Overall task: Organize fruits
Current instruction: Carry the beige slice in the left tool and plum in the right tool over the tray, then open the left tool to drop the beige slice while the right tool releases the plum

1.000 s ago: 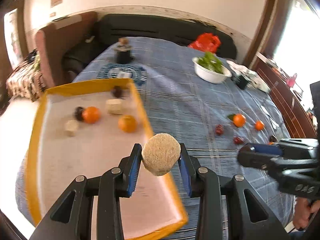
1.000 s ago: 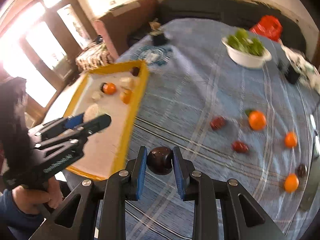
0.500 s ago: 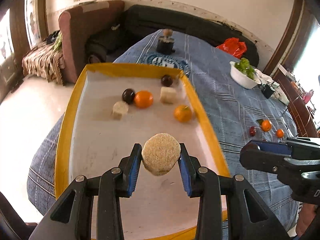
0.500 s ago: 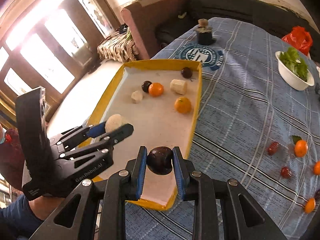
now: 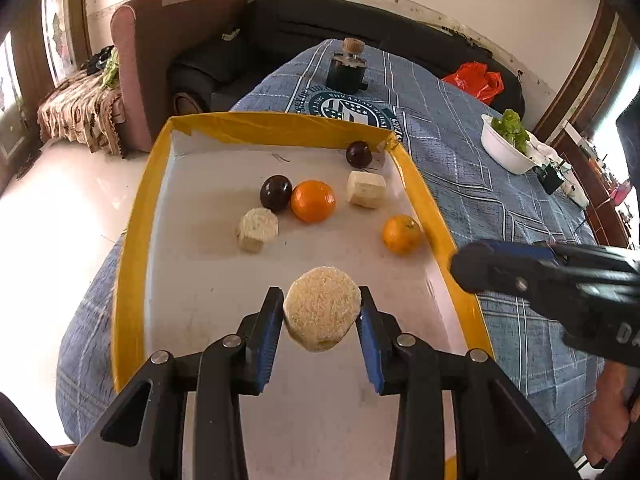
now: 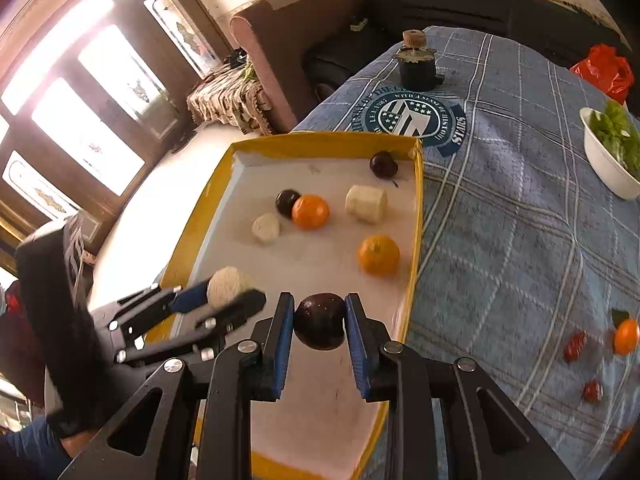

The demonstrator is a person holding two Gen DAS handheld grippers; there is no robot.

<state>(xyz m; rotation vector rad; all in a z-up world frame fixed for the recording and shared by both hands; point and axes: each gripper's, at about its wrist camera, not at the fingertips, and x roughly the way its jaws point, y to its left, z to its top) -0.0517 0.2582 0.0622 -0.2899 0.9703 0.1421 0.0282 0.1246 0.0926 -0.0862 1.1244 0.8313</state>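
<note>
My left gripper [image 5: 320, 320] is shut on a pale round fibrous fruit piece [image 5: 321, 312] and holds it above the near part of the yellow-rimmed white tray [image 5: 136, 220]. My right gripper [image 6: 318, 322] is shut on a dark purple plum [image 6: 319, 320] above the tray's near right part [image 6: 416, 240]. In the tray lie two oranges [image 5: 312, 201] [image 5: 401, 234], two dark plums [image 5: 275, 193] [image 5: 358, 153] and two pale pieces [image 5: 257, 229] [image 5: 366, 189]. The left gripper also shows in the right wrist view [image 6: 224, 296], the right gripper in the left wrist view [image 5: 472, 268].
The blue checked cloth [image 6: 520, 220] holds loose oranges [image 6: 625, 336] and red fruits [image 6: 575, 346] at the right. A white bowl of greens [image 5: 506, 148], a dark jar with a cork [image 5: 347, 68] and a red bag [image 5: 476, 80] stand farther back. Sofas lie beyond the table.
Both grippers have moved left from over the cloth to above the tray and closer to it, each still holding its fruit.
</note>
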